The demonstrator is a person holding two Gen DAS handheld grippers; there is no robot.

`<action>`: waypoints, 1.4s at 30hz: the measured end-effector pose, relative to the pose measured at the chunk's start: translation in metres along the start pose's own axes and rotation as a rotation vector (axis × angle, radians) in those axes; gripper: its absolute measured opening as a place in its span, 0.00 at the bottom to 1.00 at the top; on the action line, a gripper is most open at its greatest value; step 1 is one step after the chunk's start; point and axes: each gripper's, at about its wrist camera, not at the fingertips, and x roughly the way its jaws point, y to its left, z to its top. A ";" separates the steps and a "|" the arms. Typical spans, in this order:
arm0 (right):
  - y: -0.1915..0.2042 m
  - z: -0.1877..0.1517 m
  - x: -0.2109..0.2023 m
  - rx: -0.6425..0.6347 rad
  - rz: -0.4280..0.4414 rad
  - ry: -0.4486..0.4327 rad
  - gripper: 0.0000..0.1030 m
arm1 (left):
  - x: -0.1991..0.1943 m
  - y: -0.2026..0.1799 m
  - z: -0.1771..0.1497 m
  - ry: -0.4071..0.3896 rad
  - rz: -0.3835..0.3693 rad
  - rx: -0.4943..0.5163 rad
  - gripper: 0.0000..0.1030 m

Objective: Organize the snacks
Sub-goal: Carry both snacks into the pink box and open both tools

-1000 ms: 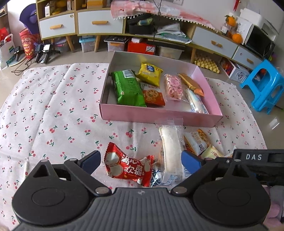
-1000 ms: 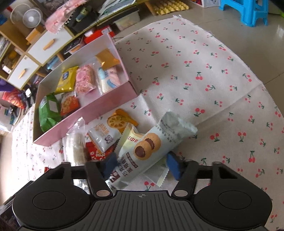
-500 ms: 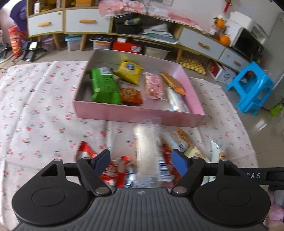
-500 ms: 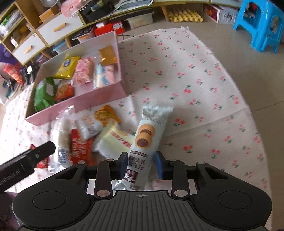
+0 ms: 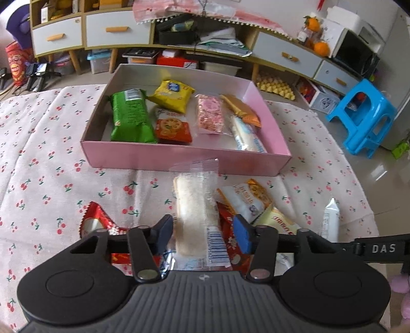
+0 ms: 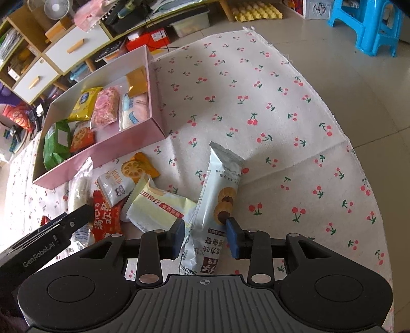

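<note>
A pink box point(image 5: 184, 156) point(image 6: 102, 151) on the cherry-print cloth holds several snack packets. In front of it lie a clear packet with a white cake point(image 5: 194, 205) point(image 6: 79, 184), a red packet point(image 5: 94, 222) point(image 6: 106, 215), a white chip packet point(image 5: 246, 199) and a pale yellow packet point(image 5: 276, 220) point(image 6: 159, 207). My left gripper point(image 5: 203, 237) straddles the white cake packet; its jaws are closing, with slim gaps still at the pads. My right gripper point(image 6: 206, 237) pinches a pale blue cookie packet point(image 6: 220, 184) point(image 5: 330, 220), tilted above the cloth; its jaws are opening slightly.
A blue plastic stool point(image 5: 364, 120) point(image 6: 369, 23) stands on the tiled floor at the right. A low cabinet with drawers point(image 5: 115, 28) and clutter runs behind the box. A yellow egg tray point(image 5: 274, 85) lies on the floor. The cloth point(image 5: 51, 143) spreads wide to the left.
My left gripper slid right from the red packet to the white cake packet and its jaws narrowed. My right gripper closed on the cookie packet and swung it more upright.
</note>
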 end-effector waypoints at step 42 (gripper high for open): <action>-0.006 0.004 -0.002 0.058 0.045 -0.023 0.29 | -0.023 0.023 0.011 -0.013 -0.037 -0.071 0.28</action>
